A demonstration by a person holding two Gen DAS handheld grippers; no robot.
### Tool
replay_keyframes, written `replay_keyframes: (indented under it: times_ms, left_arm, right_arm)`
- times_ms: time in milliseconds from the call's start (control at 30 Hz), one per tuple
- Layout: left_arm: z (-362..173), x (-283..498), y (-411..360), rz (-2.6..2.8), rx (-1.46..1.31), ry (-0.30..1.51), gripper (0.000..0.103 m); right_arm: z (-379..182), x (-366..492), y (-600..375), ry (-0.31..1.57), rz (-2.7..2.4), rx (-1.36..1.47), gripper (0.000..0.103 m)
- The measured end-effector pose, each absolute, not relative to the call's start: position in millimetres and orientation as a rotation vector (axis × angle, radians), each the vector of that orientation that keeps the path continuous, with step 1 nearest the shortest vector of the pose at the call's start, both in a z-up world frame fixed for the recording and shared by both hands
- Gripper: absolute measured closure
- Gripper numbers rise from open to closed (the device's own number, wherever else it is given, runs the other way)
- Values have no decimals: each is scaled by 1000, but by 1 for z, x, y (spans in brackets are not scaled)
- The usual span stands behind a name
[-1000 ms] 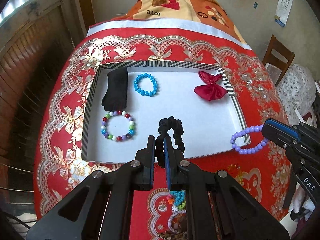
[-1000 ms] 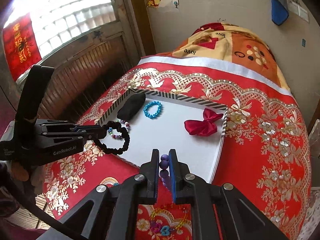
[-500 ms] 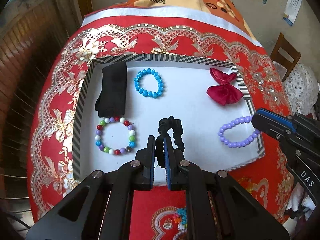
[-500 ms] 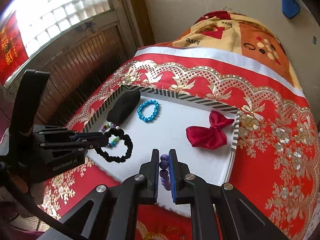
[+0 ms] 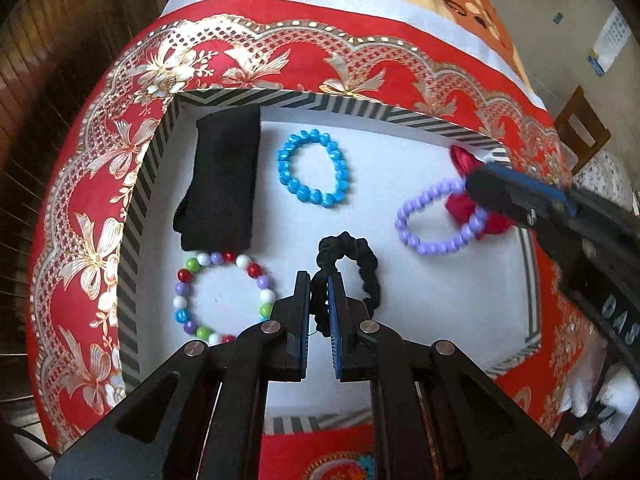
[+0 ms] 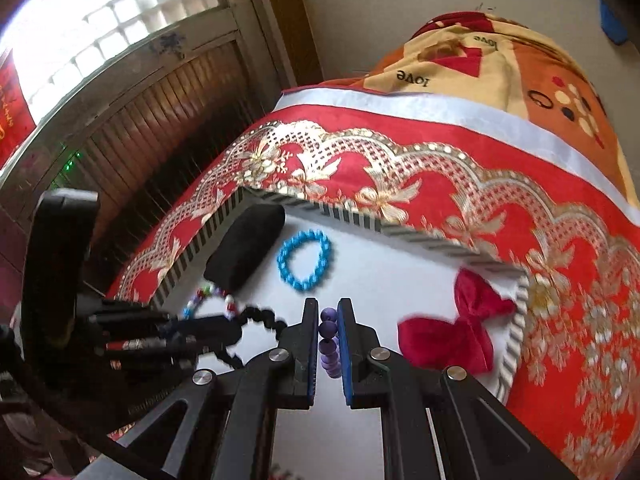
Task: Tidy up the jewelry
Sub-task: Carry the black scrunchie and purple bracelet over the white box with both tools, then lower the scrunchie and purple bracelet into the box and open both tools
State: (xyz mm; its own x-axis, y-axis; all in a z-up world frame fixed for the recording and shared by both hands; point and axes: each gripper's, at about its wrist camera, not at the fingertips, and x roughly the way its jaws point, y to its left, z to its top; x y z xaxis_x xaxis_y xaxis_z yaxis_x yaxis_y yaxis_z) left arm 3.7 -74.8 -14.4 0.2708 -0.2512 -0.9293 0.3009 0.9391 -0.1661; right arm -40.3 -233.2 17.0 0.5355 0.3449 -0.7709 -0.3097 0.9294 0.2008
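A white tray with a striped rim (image 5: 136, 216) (image 6: 436, 240) lies on the red cloth. My left gripper (image 5: 319, 280) is shut on a black scrunchie (image 5: 362, 264) and holds it over the tray's near middle. My right gripper (image 6: 328, 312) is shut on a purple bead bracelet (image 6: 329, 344). In the left wrist view that purple bracelet (image 5: 424, 216) hangs over the tray's right side, in front of the red bow (image 5: 464, 160). A black cloth band (image 5: 224, 184), a blue bead bracelet (image 5: 314, 168) and a multicoloured bead bracelet (image 5: 222, 296) lie in the tray.
The red and gold cloth (image 5: 100, 168) covers a rounded table. A patterned blanket (image 6: 480, 60) lies behind it. A wooden chair (image 5: 580, 128) stands at the right. More beads (image 5: 364, 464) lie on the cloth in front of the tray.
Both grippers have moved forward over the tray. The purple bracelet went from outside the right rim to above the tray near the red bow. The scrunchie is farther in.
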Motion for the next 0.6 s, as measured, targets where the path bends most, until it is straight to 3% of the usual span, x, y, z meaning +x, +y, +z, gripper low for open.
replay_keyframes:
  times_ms: [600]
  left_arm:
    - [-34, 41, -80, -314, 61, 1255, 96]
  right_arm:
    - [-47, 51, -267, 1027, 253, 105, 94]
